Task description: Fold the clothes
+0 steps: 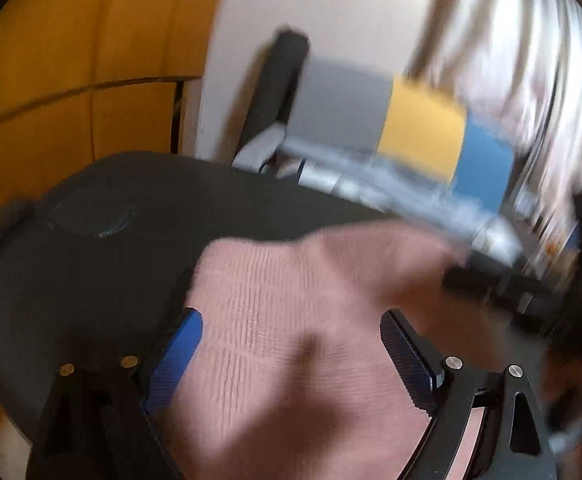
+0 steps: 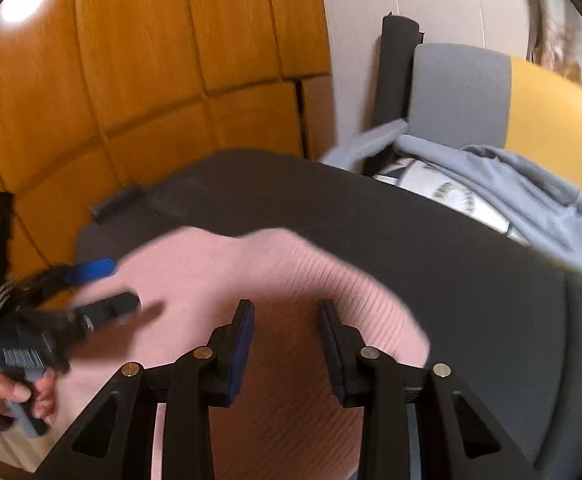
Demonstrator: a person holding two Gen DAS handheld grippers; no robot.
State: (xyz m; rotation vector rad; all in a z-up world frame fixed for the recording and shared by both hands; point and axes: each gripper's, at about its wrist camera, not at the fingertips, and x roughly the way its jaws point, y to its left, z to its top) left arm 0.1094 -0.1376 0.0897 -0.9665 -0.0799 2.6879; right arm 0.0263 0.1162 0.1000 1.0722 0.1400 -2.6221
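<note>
On dark table (image 2: 471, 264): pink knit garment (image 2: 291, 264); left gripper (image 1: 291, 336) and right gripper (image 2: 287, 312) both spread, grasping nothing.

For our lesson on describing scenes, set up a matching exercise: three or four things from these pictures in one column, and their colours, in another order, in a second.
Things:
1. ribbed knit garment
2. round padded table top
3. wooden panelled wall
4. crumpled sweatshirt on the chair

Colours:
A. orange-brown
B. light grey-blue
C. pink
D. dark grey

Pairs: 1-C, 2-D, 3-A, 4-B
</note>
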